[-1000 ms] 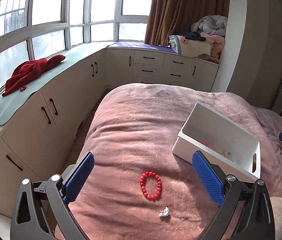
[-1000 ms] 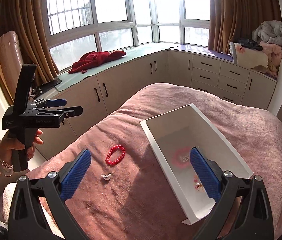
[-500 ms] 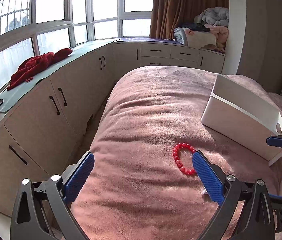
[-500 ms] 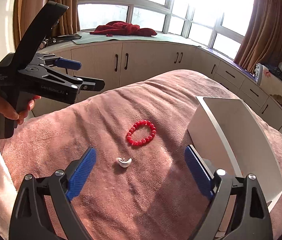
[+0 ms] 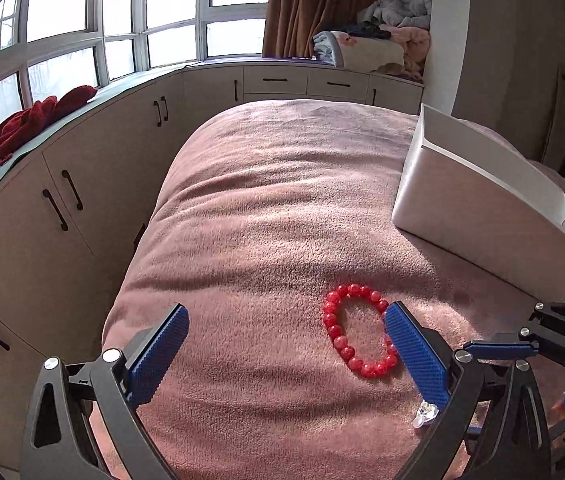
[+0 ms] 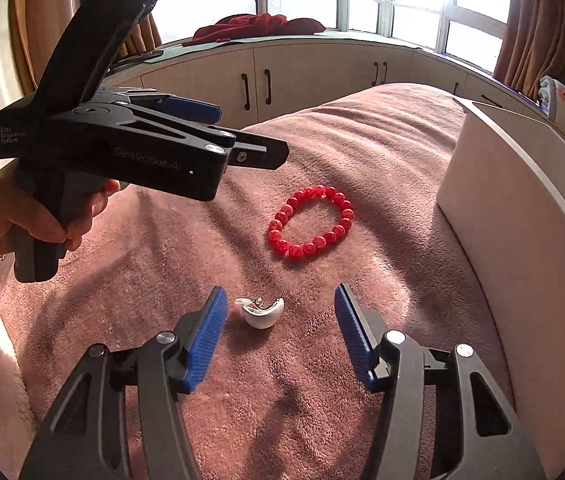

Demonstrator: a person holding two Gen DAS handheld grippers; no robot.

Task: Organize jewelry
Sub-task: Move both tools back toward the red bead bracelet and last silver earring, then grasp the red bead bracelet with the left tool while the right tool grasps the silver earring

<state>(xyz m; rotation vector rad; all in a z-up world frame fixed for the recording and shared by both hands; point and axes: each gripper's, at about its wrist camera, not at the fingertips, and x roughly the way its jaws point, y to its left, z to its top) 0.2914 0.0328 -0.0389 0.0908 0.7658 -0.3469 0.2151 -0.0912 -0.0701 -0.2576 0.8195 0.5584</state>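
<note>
White plastic bin (image 5: 478, 204) on pink blanket (image 5: 266, 216), contents hidden, red bracelet (image 6: 311, 222) beside

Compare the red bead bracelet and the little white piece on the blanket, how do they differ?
The red bead bracelet is a ring of many beads; the white piece is one small curved shell. The bracelet lies beyond the right gripper; the white piece sits between its fingers, untouched. Both lie on the pink blanket.

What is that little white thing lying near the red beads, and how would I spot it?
Start at the pink blanket covering the bed, beside the white box. In front of the red bead bracelet lies a small white crescent trinket with silver trim. It alone is white, solid and not beaded.
</note>
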